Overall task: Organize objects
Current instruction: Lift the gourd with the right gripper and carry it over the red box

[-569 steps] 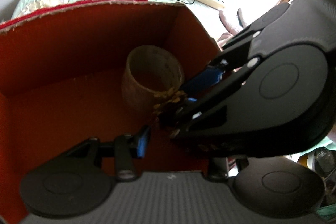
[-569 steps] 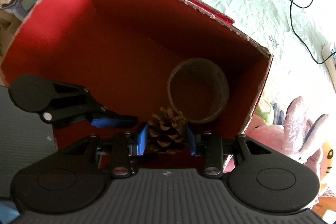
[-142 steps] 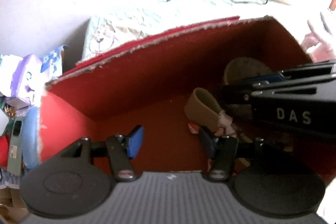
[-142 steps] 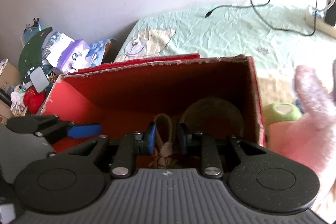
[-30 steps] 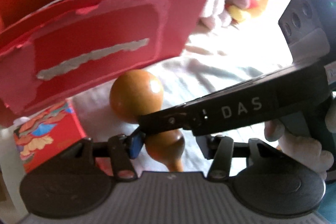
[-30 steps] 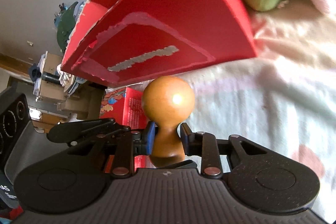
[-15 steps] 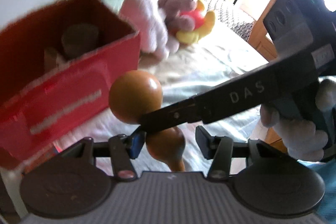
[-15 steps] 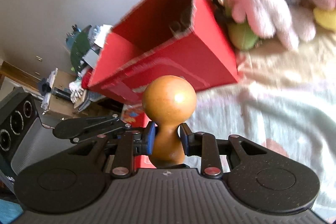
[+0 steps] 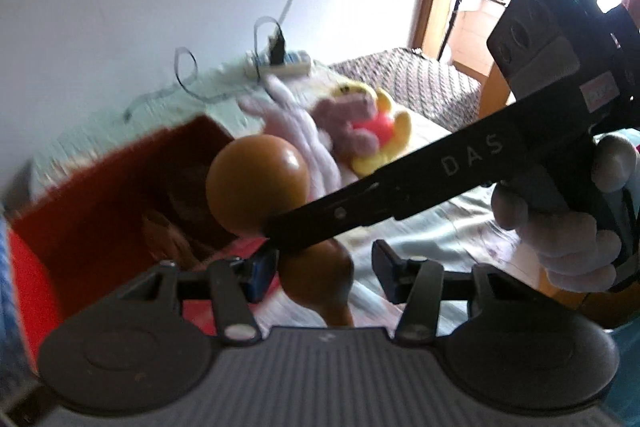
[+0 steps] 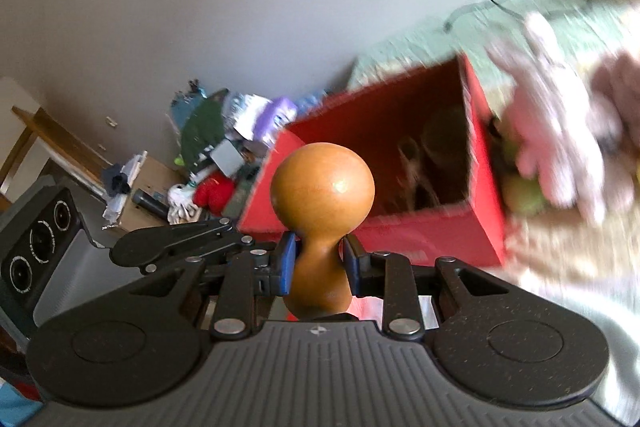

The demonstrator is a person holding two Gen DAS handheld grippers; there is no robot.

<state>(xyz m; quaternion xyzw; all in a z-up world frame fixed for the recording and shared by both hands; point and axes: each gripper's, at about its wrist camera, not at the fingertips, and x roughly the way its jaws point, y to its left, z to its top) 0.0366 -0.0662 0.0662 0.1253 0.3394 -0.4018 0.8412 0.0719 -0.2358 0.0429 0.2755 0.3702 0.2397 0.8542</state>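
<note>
Right wrist view is showing the right gripper point(image 10: 317, 269) clamping the narrow waist of the glossy orange-brown wooden gourd point(image 10: 322, 201), big bulb forward along the fingers. Beyond and to the right, the open red cardboard box point(image 10: 436, 239) is waiting on the pale green bedspread point(image 9: 440, 239). Beside the gourd, the left gripper point(image 9: 324, 271) is standing half apart, one pad close against its lower bulb, the other clear.

red box point(image 10: 420, 239) mouth open above | plush toys point(image 10: 560, 131) crowd its right side
</note>
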